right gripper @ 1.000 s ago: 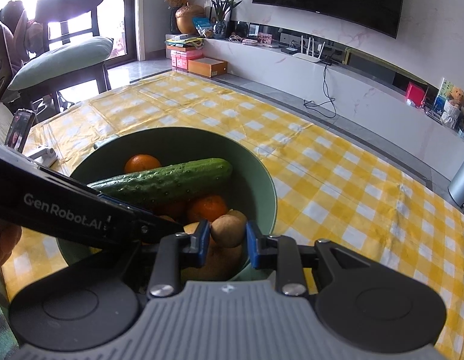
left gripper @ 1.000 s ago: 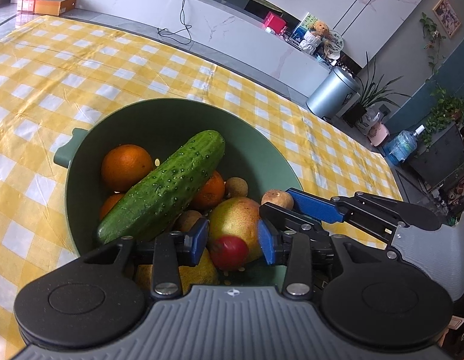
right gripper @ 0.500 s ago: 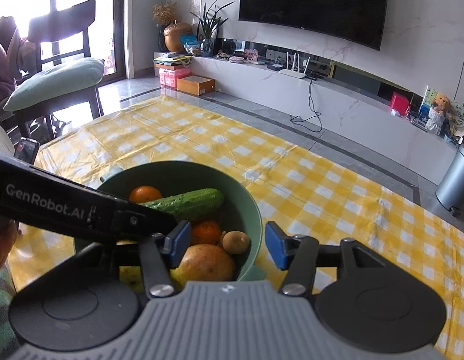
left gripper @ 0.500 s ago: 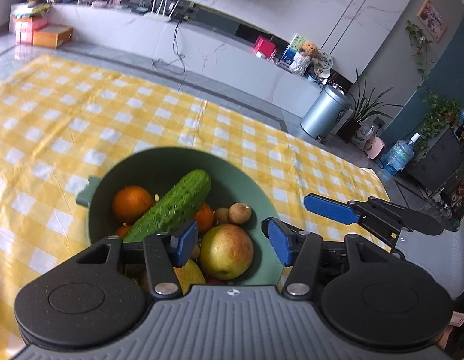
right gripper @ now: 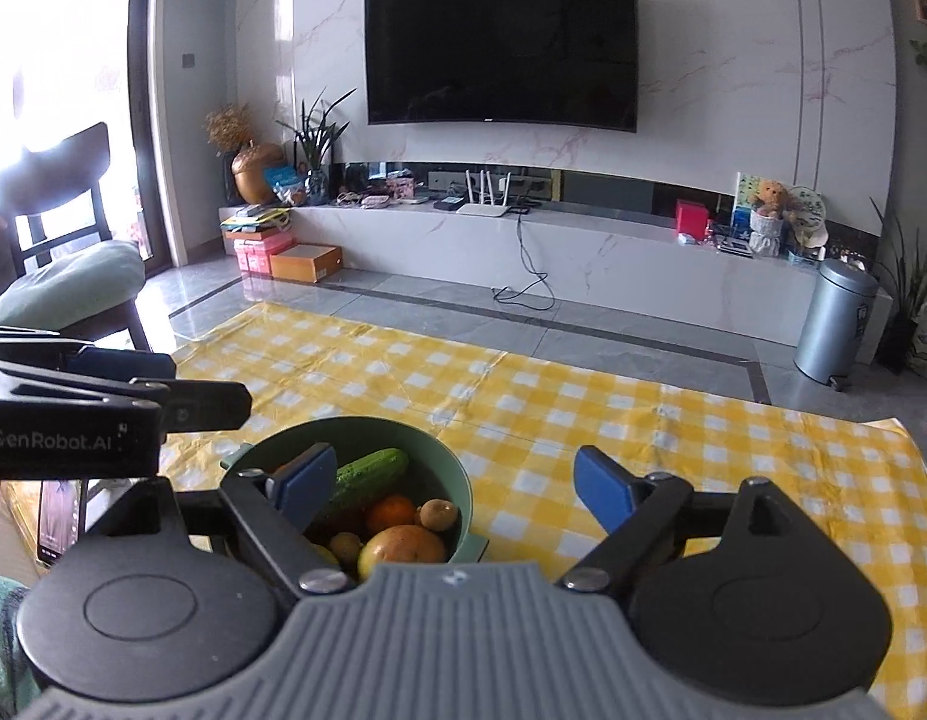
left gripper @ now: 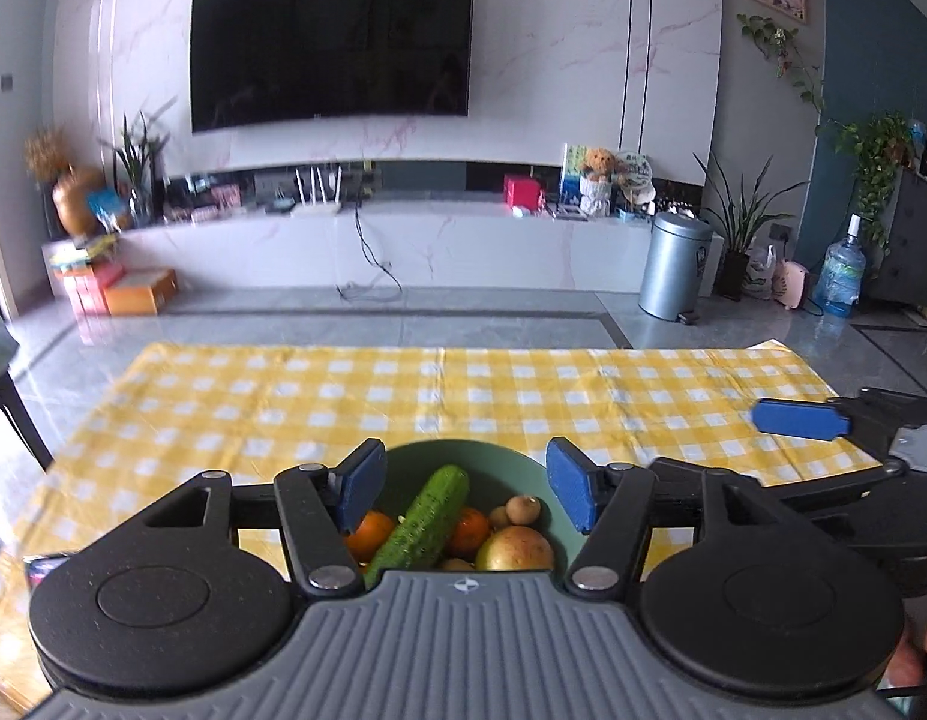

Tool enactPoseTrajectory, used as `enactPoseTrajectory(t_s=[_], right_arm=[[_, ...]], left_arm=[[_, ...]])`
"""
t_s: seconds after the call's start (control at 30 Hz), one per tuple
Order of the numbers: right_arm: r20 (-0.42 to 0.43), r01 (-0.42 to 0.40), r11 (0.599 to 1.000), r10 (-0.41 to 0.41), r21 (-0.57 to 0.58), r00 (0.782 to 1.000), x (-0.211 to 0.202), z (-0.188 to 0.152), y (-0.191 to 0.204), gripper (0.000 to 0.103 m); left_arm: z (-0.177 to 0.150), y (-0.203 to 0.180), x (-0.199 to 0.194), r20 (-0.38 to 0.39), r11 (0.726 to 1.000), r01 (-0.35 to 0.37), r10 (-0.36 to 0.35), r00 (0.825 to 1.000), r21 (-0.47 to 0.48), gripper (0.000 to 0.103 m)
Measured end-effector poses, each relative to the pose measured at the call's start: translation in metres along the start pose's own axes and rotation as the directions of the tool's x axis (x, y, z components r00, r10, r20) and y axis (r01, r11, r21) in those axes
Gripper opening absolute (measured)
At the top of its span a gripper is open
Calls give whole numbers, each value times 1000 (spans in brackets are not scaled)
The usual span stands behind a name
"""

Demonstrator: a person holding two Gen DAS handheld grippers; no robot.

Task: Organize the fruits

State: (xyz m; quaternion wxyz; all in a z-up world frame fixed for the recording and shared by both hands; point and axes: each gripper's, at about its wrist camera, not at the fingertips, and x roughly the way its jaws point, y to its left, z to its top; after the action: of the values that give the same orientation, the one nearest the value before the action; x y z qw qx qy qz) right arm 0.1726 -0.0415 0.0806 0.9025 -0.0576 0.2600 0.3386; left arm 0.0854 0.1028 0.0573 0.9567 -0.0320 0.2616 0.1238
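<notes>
Fruit sits in the bowl (left gripper: 526, 468) on the bench (left gripper: 523, 390) (cucumber (left gripper: 424, 522) across oranges (left gripper: 370, 540)). Left gripper (left gripper: 466, 495) and right gripper (right gripper: 451, 489) hang above, fingers spreading wider, nothing between them.

The near half of the green bowl (left gripper: 526, 468) is hidden behind the gripper body in both views, so the fruit at the bottom cannot be counted. The lower end of the cucumber (left gripper: 424, 519) is covered too. A phone (right gripper: 58, 519) at the left is partly blocked, its screen too blurred to read. The worktop (right gripper: 733, 456) runs off the right edge.
</notes>
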Motion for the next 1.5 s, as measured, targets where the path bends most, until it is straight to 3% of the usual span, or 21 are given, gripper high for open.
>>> enactPoseTrajectory(t_s=[0.23, 0.4, 0.6, 0.9, 1.07, 1.27, 1.5], right_arm=[[87, 33, 996, -41, 89, 995, -52, -23, 6, 93], [112, 79, 990, -92, 117, 990, -78, -42, 11, 95], [119, 133, 984, -147, 114, 982, -94, -66, 15, 99], [71, 146, 985, -152, 91, 986, -82, -96, 11, 99], [31, 157, 983, -160, 92, 987, -68, -104, 5, 99], [-12, 143, 981, -142, 134, 990, -55, -114, -10, 99], [-28, 123, 982, -120, 142, 992, -47, -117, -13, 99]], left_arm=[[-18, -8, -26, 77, 1000, 27, -28, 997, 3, 77], [-36, -24, -33, 110, 998, -33, 26, 994, 60, 87], [-54, -28, -33, 125, 999, -49, 46, 991, 17, 89], [-77, -41, -13, 38, 995, -91, 90, 995, 49, 89], [-88, -50, 1, -27, 994, -79, 82, 996, 82, 89], [-99, -52, 17, -110, 990, -89, 100, 989, 107, 89], [-104, -52, 24, -150, 989, -98, 115, 982, 115, 89]])
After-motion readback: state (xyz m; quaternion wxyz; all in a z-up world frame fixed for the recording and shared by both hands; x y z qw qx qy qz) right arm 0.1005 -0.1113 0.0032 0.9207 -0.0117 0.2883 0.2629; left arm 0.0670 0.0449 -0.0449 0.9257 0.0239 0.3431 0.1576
